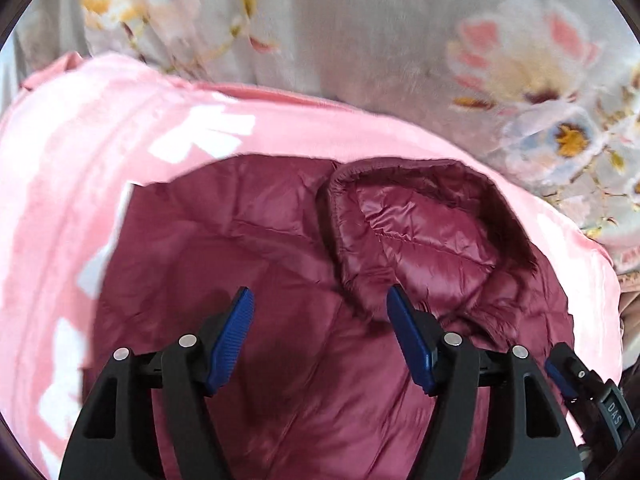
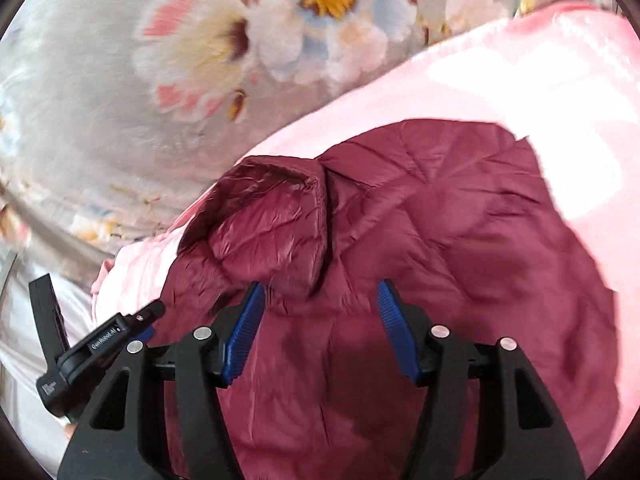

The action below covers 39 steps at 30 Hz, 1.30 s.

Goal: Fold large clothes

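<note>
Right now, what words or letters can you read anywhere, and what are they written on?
"DAS": on the black body of the right gripper, seen from the left wrist camera.
"GenRobot.AI", roughly; small and blurred: on the black body of the left gripper, seen from the right wrist camera.
A smaller white mark lower on that body: too small to read.

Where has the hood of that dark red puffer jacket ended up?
The hood lies on the maroon puffer jacket, just beyond both open grippers, with the pink blanket underneath.

Bright, even daylight in both views; the pink blanket [image 2: 520, 80] glares to near white. Motion blur softens the floral sheet [image 1: 400, 40]. Fisheye bending and dark vignetting mark the edges.
</note>
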### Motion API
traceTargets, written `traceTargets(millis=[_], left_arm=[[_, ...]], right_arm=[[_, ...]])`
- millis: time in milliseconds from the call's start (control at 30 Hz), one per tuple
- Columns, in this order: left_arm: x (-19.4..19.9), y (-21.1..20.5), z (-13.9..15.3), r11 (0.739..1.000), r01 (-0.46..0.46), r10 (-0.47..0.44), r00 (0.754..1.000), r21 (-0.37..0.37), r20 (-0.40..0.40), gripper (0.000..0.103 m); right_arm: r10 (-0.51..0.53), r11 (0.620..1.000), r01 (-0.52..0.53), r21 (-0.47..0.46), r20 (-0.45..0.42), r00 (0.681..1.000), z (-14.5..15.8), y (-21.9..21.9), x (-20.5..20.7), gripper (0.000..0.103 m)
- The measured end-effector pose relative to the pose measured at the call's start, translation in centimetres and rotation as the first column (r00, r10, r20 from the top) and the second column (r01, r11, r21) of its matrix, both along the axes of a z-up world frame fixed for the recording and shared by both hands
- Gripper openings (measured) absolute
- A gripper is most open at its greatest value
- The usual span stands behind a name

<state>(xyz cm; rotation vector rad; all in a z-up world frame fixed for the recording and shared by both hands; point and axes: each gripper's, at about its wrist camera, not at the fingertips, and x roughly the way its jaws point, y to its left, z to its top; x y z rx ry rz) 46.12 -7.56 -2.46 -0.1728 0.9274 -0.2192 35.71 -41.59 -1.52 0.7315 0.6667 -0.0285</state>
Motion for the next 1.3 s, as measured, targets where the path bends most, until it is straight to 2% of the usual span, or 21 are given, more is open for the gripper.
traceTargets(millis=[33,67,100,133,200,367,500,600,667,700,733,767,800,867,933,1000,1033,1067,1100,1200,1300], left_arm=[[0.3,-0.6,-0.5,1.0,0.006,-0.005,1.0,0.016,-0.008,0.063],[0.7,-1.1,-1.0,0.999,0.011,-0.01,1.0,0.036,-0.013,0.054],[1.2,-1.8,-1.7,0.997,0.02,-0.018,1.0,0.074,-0.02,0.036],[1.5,-2.1,-2.2,0.995,0.025,-0.022,0.999,0.098,-0.03,0.027],[1.9,-2.5,-3.4,0.989,0.037,-0.03,0.998,0.14,-0.053,0.0],[1.2,-2.3,-5.6,0.976,0.048,-0.053,0.998,0.21,0.02,0.0],[0.0,-3.9,-6.4,0.943,0.033,-0.072,0.992,0.332,0.106,0.0],[-0.2,-2.1,-5.7,0.976,0.035,-0.056,0.994,0.213,0.092,0.0],[-0.2,0.3,-4.8,0.999,0.05,-0.051,0.997,0.02,0.057,0.001],[-0.2,1.6,-4.3,0.996,0.053,-0.05,0.998,-0.077,0.04,0.002],[-0.1,2.0,-4.1,0.992,0.053,-0.05,0.998,-0.118,0.032,0.003],[0.1,2.1,-3.8,0.987,0.052,-0.049,0.999,-0.149,0.022,0.009],[0.5,2.3,-3.7,0.985,0.049,-0.049,0.999,-0.167,0.006,0.023],[1.7,2.1,-4.1,0.977,0.033,-0.043,0.998,-0.211,-0.044,0.036],[2.6,1.2,-4.7,0.969,0.038,-0.062,0.994,-0.243,-0.09,0.037],[2.9,0.4,-5.2,0.964,0.046,-0.076,0.991,-0.261,-0.109,0.036],[2.9,-0.1,-5.1,0.966,0.054,-0.082,0.991,-0.253,-0.102,0.035],[2.9,-0.5,-5.0,0.968,0.071,-0.096,0.991,-0.239,-0.095,0.014],[2.9,-0.8,-4.9,0.972,0.085,-0.106,0.991,-0.221,-0.085,0.007],[1.4,-0.8,-3.8,0.982,0.122,-0.125,0.992,-0.146,-0.018,0.005],[0.8,-0.7,-4.1,0.986,0.15,-0.15,0.989,-0.079,-0.004,0.006]], right_arm=[[0.011,1.0,-0.011,0.013,-0.007,1.0,-0.5,0.1,1.1,0.057],[0.019,1.0,-0.019,0.005,-0.021,1.0,-0.8,0.3,1.8,0.056],[0.026,0.999,-0.027,-0.018,-0.034,0.999,-1.1,0.6,2.5,0.046],[0.043,0.997,-0.047,-0.063,-0.065,0.997,-1.7,1.1,3.3,0.031],[0.055,0.99,-0.067,-0.121,-0.102,0.993,-2.4,1.8,3.7,0.015],[0.072,0.947,-0.102,-0.305,-0.11,0.991,-3.4,3.4,3.1,0.011],[0.063,0.908,-0.103,-0.407,-0.109,0.992,-3.4,4.6,3.4,0.01],[0.07,0.903,-0.11,-0.415,-0.111,0.991,-3.5,4.6,3.4,0.011],[0.073,0.912,-0.107,-0.395,-0.099,0.992,-3.5,4.2,3.2,0.011],[0.074,0.918,-0.102,-0.382,-0.088,0.993,-3.5,4.1,3.1,0.011],[0.078,0.93,-0.097,-0.356,-0.067,0.995,-3.4,3.8,2.9,0.012],[0.084,0.941,-0.092,-0.326,-0.04,0.996,-3.3,3.4,2.6,0.013],[0.091,0.954,-0.09,-0.285,-0.007,0.996,-3.2,3.0,2.3,0.017],[0.099,0.975,-0.089,-0.201,0.041,0.994,-3.0,2.3,2.1,0.024],[0.104,0.991,-0.098,-0.093,0.066,0.992,-3.0,1.5,2.3,0.041],[0.099,0.994,-0.096,-0.046,0.051,0.994,-3.1,1.3,3.0,0.043],[0.099,0.994,-0.097,-0.051,0.039,0.994,-3.0,1.4,3.2,0.04],[0.108,0.992,-0.106,-0.069,0.022,0.994,-2.9,1.7,3.5,0.033],[0.12,0.989,-0.119,-0.085,0.014,0.993,-2.7,1.9,3.6,0.012],[0.116,0.975,-0.114,-0.188,-0.001,0.993,-2.1,2.4,2.7,0.01],[0.116,0.959,-0.13,-0.253,-0.07,0.991,-3.6,2.5,2.9,0.009]])
